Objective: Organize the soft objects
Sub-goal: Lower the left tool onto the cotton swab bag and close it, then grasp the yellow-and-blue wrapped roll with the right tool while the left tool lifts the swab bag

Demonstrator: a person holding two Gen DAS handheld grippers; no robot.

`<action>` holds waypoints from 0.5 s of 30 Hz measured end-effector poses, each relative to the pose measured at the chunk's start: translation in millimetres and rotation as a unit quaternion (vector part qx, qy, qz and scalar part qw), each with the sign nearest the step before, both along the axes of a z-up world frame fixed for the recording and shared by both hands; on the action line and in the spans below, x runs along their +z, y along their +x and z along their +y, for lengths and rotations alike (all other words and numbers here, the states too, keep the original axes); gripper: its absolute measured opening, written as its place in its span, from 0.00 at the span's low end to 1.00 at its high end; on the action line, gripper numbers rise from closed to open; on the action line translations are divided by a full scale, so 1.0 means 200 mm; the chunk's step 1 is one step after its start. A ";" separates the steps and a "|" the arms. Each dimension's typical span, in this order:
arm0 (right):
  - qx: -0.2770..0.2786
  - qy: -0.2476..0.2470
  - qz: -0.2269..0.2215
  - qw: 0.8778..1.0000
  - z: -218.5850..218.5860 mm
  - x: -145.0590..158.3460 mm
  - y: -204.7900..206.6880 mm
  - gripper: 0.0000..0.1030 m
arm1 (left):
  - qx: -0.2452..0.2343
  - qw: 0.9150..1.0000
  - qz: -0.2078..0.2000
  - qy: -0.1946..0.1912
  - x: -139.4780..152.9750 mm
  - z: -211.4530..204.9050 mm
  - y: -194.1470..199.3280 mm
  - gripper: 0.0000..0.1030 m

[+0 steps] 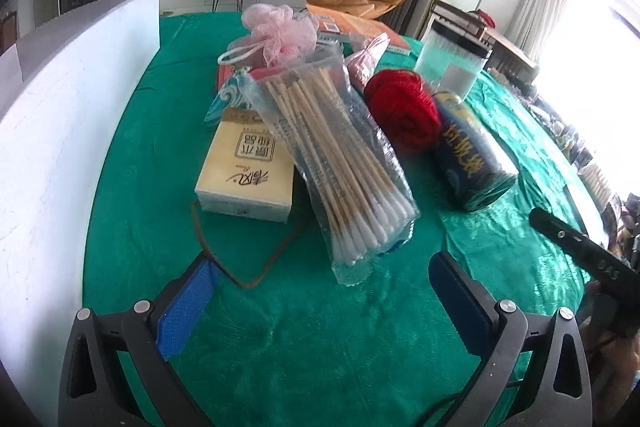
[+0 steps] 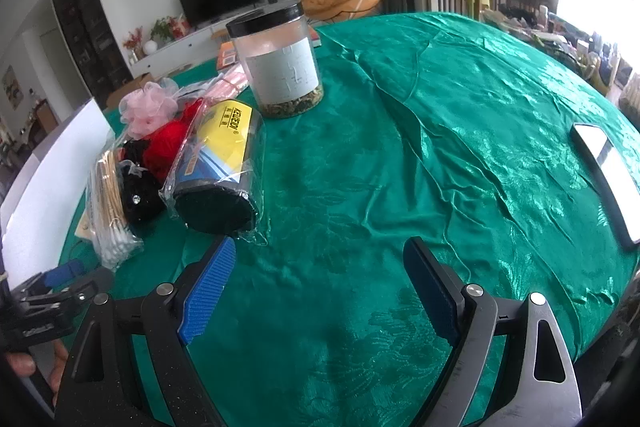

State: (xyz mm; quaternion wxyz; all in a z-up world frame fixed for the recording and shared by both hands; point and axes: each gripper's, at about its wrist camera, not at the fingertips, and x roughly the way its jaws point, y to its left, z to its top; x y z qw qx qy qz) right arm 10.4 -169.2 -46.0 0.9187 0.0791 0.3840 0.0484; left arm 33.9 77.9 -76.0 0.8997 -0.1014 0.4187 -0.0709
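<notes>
Green tablecloth (image 2: 400, 147), clutter left, right gripper (image 2: 320, 291) open

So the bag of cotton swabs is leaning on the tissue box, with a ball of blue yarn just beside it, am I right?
Not quite: the ball of yarn is red, not blue, as the left wrist view shows. The rest holds: the bag of cotton swabs leans on the tissue box, with the yarn just beside it.

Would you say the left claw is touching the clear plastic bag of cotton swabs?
Apart. The left wrist view shows green cloth between the open left claw and the bag of cotton swabs.
</notes>
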 end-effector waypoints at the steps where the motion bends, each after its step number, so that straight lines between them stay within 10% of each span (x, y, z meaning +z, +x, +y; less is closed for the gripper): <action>1: 0.000 0.002 0.002 1.000 0.00 0.00 0.00 0.86 | -0.002 1.000 -0.006 0.004 0.03 -0.01 0.01 1.00; 10: 0.000 0.002 0.002 1.000 0.00 0.00 0.00 0.86 | 0.018 0.996 0.032 0.082 0.00 -0.25 0.34 0.99; 13: -0.004 0.007 0.002 1.000 -0.01 0.00 0.00 0.86 | 0.028 0.993 0.015 0.117 0.03 -0.25 0.31 0.54; 15: -0.006 0.013 0.001 1.000 -0.03 0.00 -0.01 0.86 | 0.012 0.996 0.016 0.093 0.04 -0.20 0.27 0.42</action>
